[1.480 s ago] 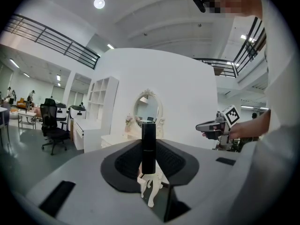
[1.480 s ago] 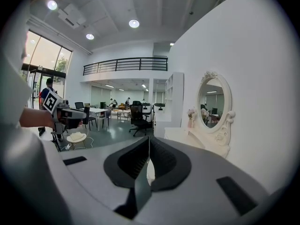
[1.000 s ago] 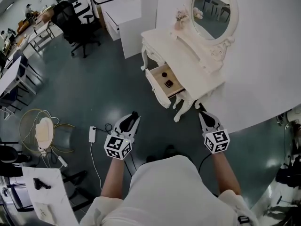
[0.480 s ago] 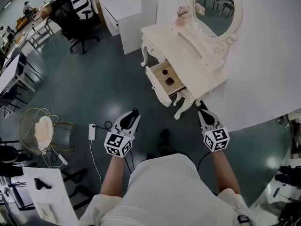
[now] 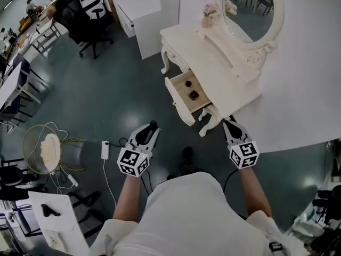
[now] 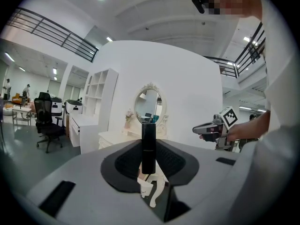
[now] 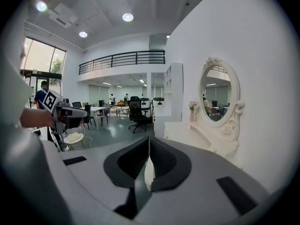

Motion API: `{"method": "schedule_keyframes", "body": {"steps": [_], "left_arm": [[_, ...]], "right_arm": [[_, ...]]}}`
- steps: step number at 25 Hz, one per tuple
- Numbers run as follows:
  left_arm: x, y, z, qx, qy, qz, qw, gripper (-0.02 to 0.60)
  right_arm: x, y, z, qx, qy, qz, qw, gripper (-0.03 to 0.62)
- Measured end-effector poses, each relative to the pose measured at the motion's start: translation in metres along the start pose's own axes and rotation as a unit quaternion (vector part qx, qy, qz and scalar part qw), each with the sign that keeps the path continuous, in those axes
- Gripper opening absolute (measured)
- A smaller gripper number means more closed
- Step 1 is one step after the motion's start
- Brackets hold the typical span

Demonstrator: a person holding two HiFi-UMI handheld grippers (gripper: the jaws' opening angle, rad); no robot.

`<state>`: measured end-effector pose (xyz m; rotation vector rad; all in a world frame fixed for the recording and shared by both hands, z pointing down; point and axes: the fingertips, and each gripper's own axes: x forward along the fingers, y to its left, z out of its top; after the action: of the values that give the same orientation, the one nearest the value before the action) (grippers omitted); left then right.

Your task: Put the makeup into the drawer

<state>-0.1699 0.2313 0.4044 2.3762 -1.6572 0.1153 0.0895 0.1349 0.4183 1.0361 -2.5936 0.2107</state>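
A white dressing table with an oval mirror stands ahead, its drawer pulled open toward me. Two small dark makeup items lie inside the drawer. My left gripper is shut on a black makeup tube, which stands upright between the jaws. It hovers over the floor, short of the drawer. My right gripper is near the table's front leg, its jaws pressed together on nothing. The left gripper view shows the right gripper off to its right.
A small vase of pink flowers sits on the tabletop. A white cabinet and a black office chair stand at the back left. A power strip with its cable and a wire basket stool are on the floor to my left.
Both grippers have moved a little toward the dressing table as the person steps forward. The left still holds the black tube, and the right stays shut.
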Motion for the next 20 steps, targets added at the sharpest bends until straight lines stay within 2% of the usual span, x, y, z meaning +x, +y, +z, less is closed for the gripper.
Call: {"method": "schedule_keyframes", "body": {"steps": [11,20], "left_arm": [[0.092,0.026,0.014,-0.002,0.025,0.01,0.9996,0.1],[0.161,0.031,0.024,0.009,0.045,0.019,0.9988,0.1]], "right_arm": [[0.08,-0.064,0.019,0.002,0.015,0.03,0.999,0.031],[0.119,-0.119,0.018,0.015,0.026,0.05,0.998,0.031]]}}
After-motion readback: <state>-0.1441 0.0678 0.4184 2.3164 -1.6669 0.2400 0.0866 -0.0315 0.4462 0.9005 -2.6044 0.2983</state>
